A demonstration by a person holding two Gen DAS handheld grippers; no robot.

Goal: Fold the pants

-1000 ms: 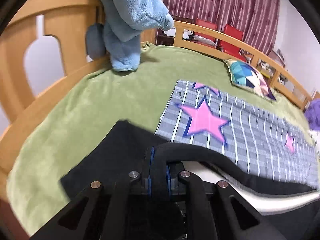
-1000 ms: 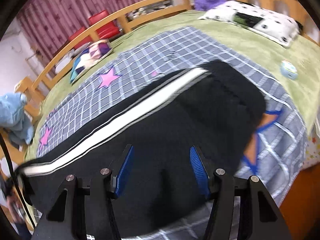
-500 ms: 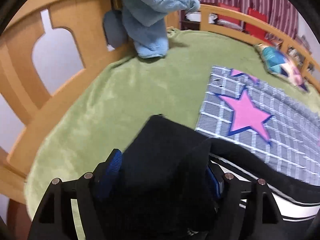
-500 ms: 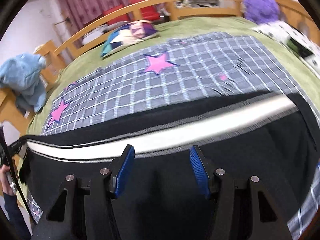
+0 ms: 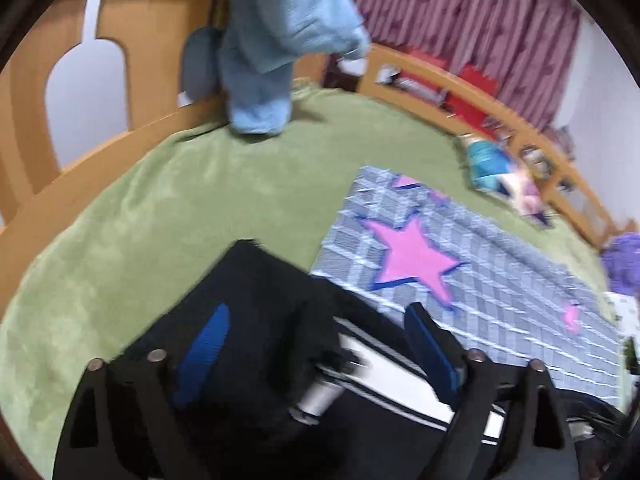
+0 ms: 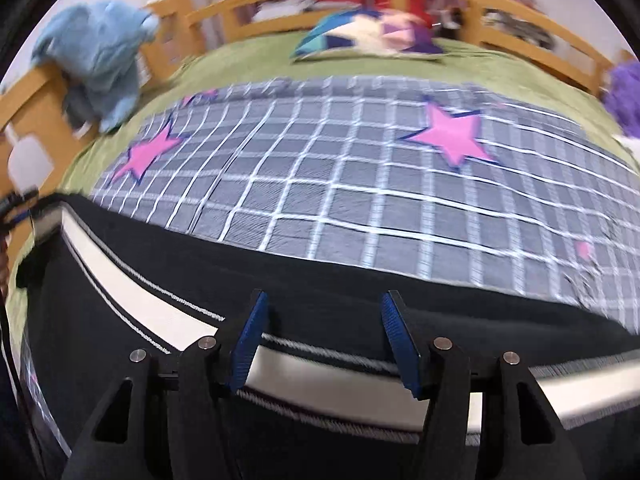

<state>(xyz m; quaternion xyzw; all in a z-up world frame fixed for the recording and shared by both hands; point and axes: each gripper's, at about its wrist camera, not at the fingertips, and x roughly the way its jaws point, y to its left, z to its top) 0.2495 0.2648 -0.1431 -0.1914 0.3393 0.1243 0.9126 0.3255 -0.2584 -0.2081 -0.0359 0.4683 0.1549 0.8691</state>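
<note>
Black pants (image 6: 320,292) lie under both parted tongs (image 6: 324,344).

left gripper (image 5: 316,332): black frame | blue pads | silver screws | right gripper (image 6: 326,336): same

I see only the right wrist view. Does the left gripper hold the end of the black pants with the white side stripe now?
Observer: No. The left gripper is open; its jaws have just been opening, and the black pants with the white side stripe lie loose between them.
Operator: On what does that end lie?
Observer: On the green fleece blanket, its corner past the edge of the grey checked quilt with pink stars.
Operator: Is it flat?
Observer: Not fully. A ridge of cloth seems to stand up between the jaws, though the picture is blurred.
</note>
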